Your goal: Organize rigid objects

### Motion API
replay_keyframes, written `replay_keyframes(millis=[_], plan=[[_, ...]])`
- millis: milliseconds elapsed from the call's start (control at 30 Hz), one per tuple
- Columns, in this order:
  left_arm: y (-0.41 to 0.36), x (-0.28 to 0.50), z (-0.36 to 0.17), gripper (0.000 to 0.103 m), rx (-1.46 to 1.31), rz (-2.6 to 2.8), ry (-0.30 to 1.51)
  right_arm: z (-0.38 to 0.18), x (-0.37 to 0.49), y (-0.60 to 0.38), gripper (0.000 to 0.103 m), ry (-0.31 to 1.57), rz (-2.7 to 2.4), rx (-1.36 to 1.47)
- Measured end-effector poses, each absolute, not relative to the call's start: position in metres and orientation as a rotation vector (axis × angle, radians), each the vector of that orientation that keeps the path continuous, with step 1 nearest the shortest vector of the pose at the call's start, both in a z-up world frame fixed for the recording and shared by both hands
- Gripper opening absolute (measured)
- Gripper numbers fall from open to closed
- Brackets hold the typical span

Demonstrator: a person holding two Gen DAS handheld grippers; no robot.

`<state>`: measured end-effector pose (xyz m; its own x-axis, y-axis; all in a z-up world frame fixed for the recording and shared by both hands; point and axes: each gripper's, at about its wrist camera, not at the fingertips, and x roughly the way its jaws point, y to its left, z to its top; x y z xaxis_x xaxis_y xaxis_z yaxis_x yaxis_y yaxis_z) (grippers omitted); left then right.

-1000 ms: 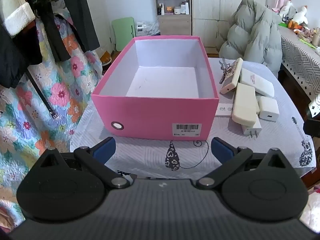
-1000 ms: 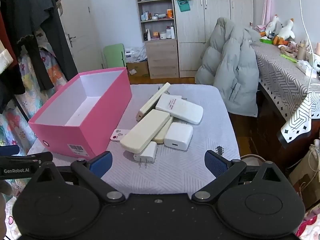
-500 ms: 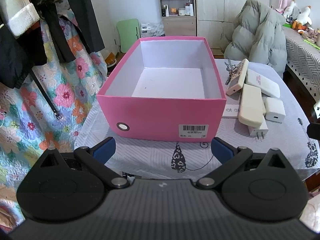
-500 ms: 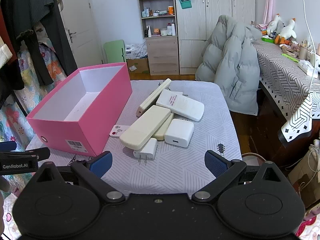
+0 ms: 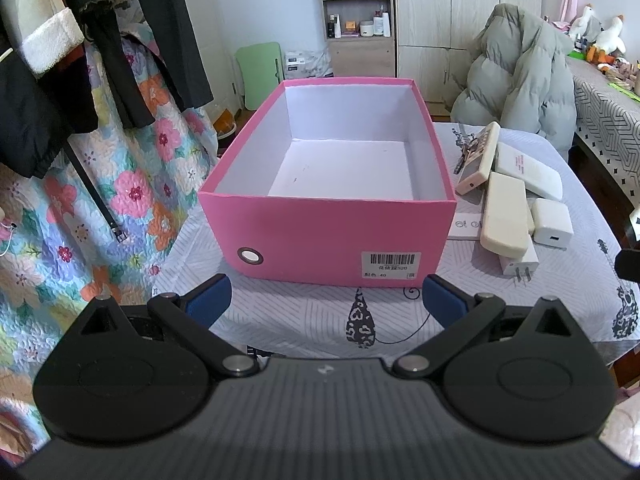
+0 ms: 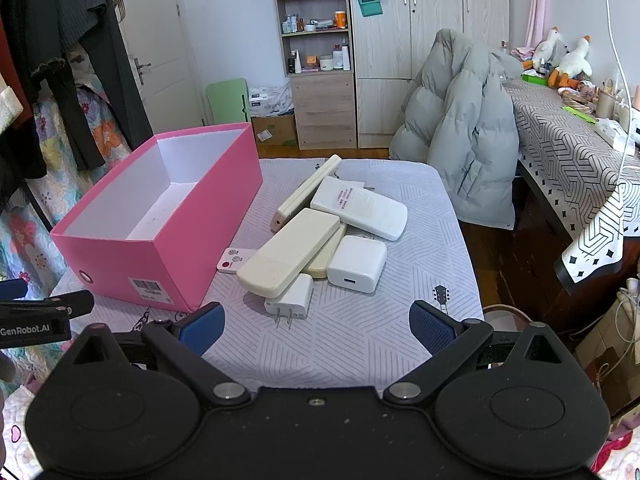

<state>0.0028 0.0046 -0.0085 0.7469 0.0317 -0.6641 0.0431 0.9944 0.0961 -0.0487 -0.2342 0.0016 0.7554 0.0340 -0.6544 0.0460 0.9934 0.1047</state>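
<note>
**Figure: Both grippers poised before an empty box and an unsorted pile**

The open pink cardboard box, white inside and holding nothing, stands on the pale patterned tablecloth with its barcode end toward the left gripper. That gripper hangs short of the box, jaws spread wide and empty, probably placed to steady the box. The right gripper, likewise spread and empty, faces the pile just beside the box: a long cream plastic remote lies across a small white two-pin plug adapter, with a white square charger touching and a white rounded remote behind. Stacking suggests the top remote or the free-lying charger must go first. Nothing is boxed yet.
</note>
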Motion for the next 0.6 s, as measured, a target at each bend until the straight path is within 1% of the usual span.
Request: replay_keyframes(millis=[333, 600], plan=[[0.0071, 0.0049, -0.0104, 0.103, 0.099, 0.003, 0.738, -0.0009, -0.0456, -0.2337, 0.100, 0.724, -0.005, 0.118], [0.0075, 0.0043, -0.0107, 0.103, 0.097, 0.002, 0.734, 0.0007, -0.0475, -0.2337, 0.101, 0.695, -0.003, 0.128]])
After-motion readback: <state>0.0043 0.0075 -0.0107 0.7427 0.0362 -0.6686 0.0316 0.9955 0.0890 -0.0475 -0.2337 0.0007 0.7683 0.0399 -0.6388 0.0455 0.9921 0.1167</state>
